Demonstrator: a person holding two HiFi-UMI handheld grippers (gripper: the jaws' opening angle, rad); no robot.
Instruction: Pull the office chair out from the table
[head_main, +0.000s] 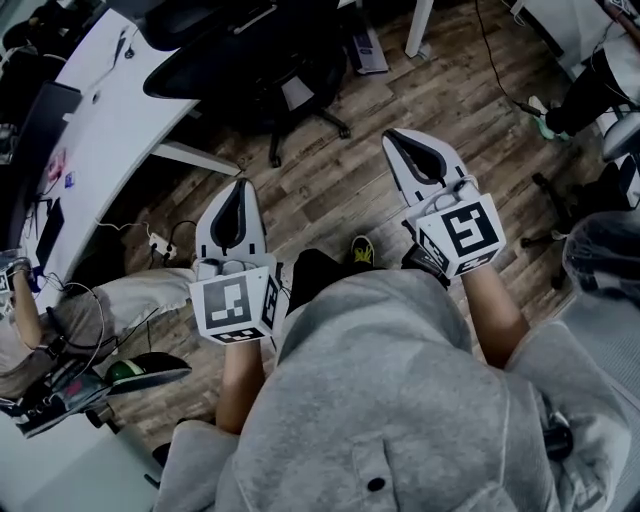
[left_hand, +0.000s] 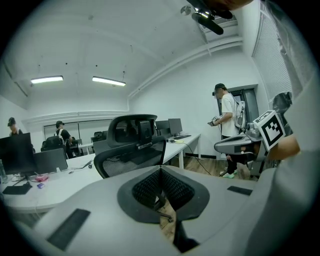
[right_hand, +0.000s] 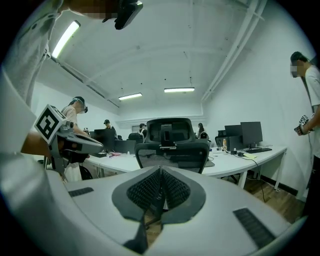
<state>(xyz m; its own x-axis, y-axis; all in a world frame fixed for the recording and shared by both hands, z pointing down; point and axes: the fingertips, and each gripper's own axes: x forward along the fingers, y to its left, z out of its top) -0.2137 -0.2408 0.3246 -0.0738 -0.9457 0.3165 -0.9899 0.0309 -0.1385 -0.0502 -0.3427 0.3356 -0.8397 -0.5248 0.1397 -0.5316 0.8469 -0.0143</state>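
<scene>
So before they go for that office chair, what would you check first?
1. Left gripper empty: ok, jaws together with nothing between them.
2. Right gripper empty: ok, the same.
3. Jaws open to take hold: not ok, both are shut.
4. Office chair ahead, backrest facing the person: ok.
5. Grippers touching the chair: not ok, both are apart from it.
6. Room behind to step back: cannot tell, no view looks that way.
</scene>
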